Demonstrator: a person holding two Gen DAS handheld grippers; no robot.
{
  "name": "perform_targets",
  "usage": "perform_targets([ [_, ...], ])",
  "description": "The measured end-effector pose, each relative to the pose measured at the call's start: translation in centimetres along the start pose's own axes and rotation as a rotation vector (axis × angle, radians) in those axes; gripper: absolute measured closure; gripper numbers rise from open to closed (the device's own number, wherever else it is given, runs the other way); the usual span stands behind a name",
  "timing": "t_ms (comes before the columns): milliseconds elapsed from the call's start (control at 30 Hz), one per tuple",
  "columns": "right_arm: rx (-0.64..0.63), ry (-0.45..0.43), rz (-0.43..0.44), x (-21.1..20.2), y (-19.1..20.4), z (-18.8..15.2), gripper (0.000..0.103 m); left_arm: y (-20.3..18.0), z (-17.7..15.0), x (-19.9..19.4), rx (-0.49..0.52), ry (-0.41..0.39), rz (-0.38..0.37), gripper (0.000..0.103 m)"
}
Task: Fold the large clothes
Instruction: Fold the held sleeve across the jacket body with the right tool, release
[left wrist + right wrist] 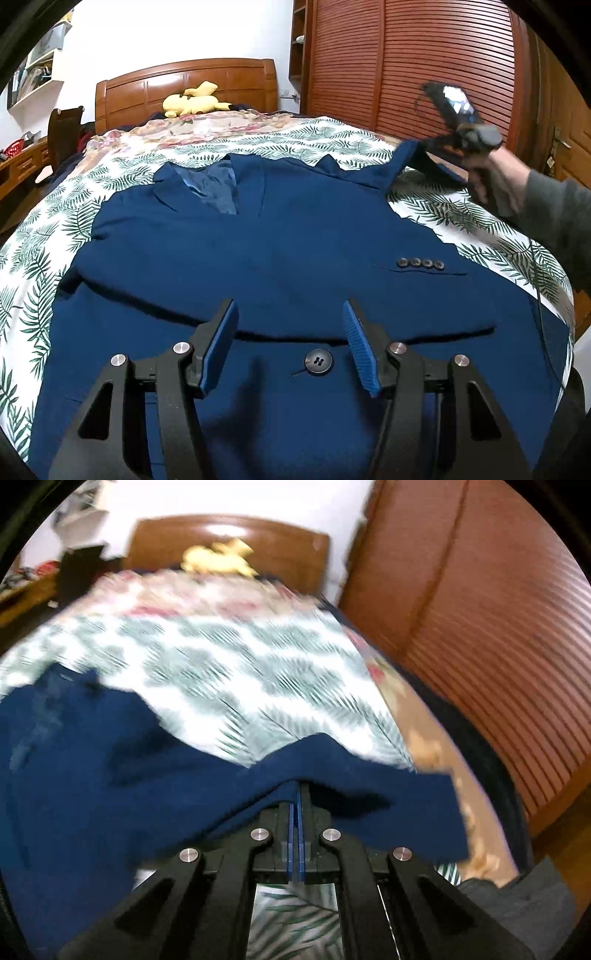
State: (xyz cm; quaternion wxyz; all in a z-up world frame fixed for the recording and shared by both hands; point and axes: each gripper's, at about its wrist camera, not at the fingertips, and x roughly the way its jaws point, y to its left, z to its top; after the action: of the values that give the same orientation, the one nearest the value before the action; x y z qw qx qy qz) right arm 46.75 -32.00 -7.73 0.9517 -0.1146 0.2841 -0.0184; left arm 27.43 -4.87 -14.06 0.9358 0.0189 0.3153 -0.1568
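Observation:
A large navy suit jacket [258,258] lies front up on the leaf-print bedspread [332,140], collar toward the headboard. My left gripper [290,308] hovers open over its lower front, with a black button [318,362] showing between the blue pads, which touch nothing. At the far right a hand holds my right gripper [424,147], shut on a lifted edge of the jacket. In the right wrist view that gripper [298,788] has its pads pressed together, and the blue jacket cloth [147,775] drapes over its tips. A row of sleeve buttons [420,263] sits on the jacket's right side.
A yellow plush toy [192,101] rests by the wooden headboard [184,85]. A slatted wooden wardrobe [424,74] stands close along the bed's right side. A dark chair [62,129] and a desk stand at the left. A grey sleeve [554,210] reaches in from the right.

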Motion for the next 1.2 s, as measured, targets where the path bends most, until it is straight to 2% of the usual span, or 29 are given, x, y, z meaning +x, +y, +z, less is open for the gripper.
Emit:
perform_targets([
  [100, -0.052, -0.079, 0.107, -4.6, 2.7, 0.2, 0.102, 0.0, 0.0, 0.0, -0.001, 0.001, 0.001, 0.043],
  [200, -0.113, -0.112, 0.222, -8.7, 5.9, -1.0, 0.102, 0.1, 0.0, 0.0, -0.001, -0.002, 0.0, 0.043],
  [267, -0.151, -0.094, 0.276, -10.0, 7.5, -2.3, 0.102, 0.1, 0.0, 0.0, -0.005, -0.002, 0.004, 0.043],
  [367, -0.195, -0.013, 0.337, -10.3, 9.9, -4.8, 0.102, 0.3, 0.1, -0.1, -0.015, -0.004, 0.006, 0.043],
  [467, -0.22, 0.06, 0.336, -9.6, 10.6, -6.8, 0.098, 0.4, 0.2, -0.3, -0.018, -0.012, 0.007, 0.043],
  [567, -0.197, 0.032, 0.308, -10.3, 9.4, -6.5, 0.087, 0.3, 0.2, -0.8, -0.014, -0.032, 0.009, 0.043],
  [600, -0.175, 0.02, 0.316, -10.6, 8.8, -6.5, 0.075, 0.3, 0.3, -1.0, -0.012, -0.039, 0.008, 0.043],
  [633, -0.158, 0.008, 0.327, -10.9, 8.4, -6.5, 0.058, 0.3, 0.3, -1.3, -0.01, -0.049, 0.007, 0.043],
  [700, -0.142, -0.013, 0.312, -11.7, 8.1, -6.8, 0.042, 0.2, 0.4, -1.9, -0.005, -0.076, 0.011, 0.042],
  [800, -0.134, -0.017, 0.273, -12.1, 7.8, -7.3, 0.04, -0.1, 0.6, -3.2, 0.007, -0.138, 0.034, 0.021],
  [967, -0.096, 0.033, 0.198, -10.8, 6.3, -7.9, 0.04, -0.4, 0.9, -4.8, 0.038, -0.194, 0.039, 0.014],
  [1200, -0.01, 0.141, 0.125, -4.4, 4.5, -7.2, 0.04, 0.4, 1.3, -5.4, 0.007, -0.198, 0.007, 0.014],
])
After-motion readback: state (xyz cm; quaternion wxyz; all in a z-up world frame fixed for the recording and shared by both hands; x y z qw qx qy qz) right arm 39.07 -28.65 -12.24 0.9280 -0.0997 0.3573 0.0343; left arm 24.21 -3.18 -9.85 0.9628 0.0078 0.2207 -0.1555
